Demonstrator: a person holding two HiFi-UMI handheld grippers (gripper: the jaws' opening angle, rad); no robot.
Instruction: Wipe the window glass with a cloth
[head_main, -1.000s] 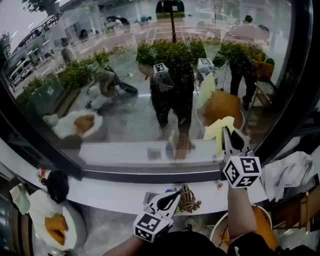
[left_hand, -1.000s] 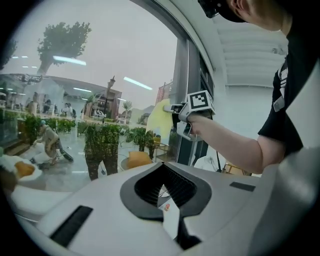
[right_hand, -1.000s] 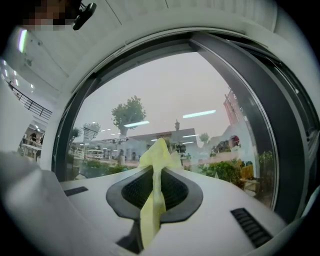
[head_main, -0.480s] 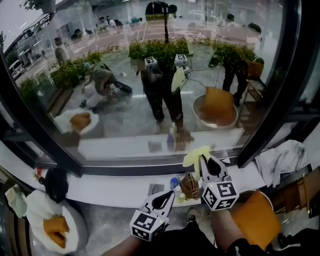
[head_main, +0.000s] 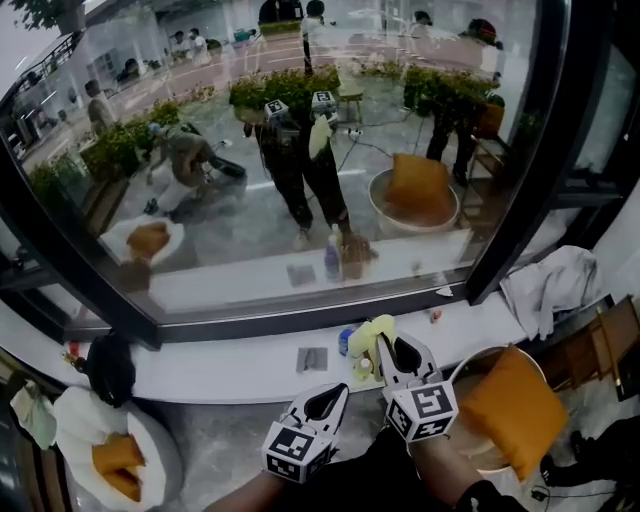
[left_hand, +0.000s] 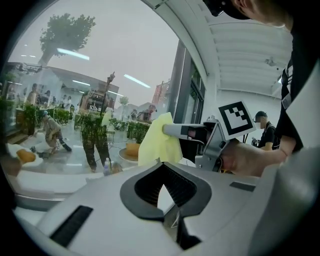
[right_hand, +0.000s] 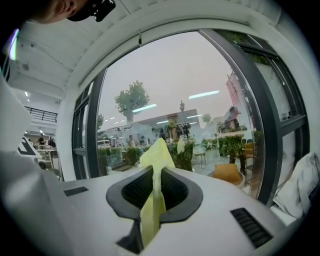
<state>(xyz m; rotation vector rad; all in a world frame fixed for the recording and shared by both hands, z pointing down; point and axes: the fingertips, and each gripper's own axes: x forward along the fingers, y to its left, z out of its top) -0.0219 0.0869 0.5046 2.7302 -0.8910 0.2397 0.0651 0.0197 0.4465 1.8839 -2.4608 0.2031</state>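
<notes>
The right gripper pinches the yellow cloth tight and hangs low over the white sill, clear of the window glass. The left gripper has its jaws together on nothing. No wiping stroke seems under way, so the next move calls for raising the cloth and pressing it flat against the pane.

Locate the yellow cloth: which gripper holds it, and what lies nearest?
The yellow cloth is pinched in the right gripper, low and right of centre in the head view. It hangs over the white sill beside a small bottle, below the window glass.
</notes>
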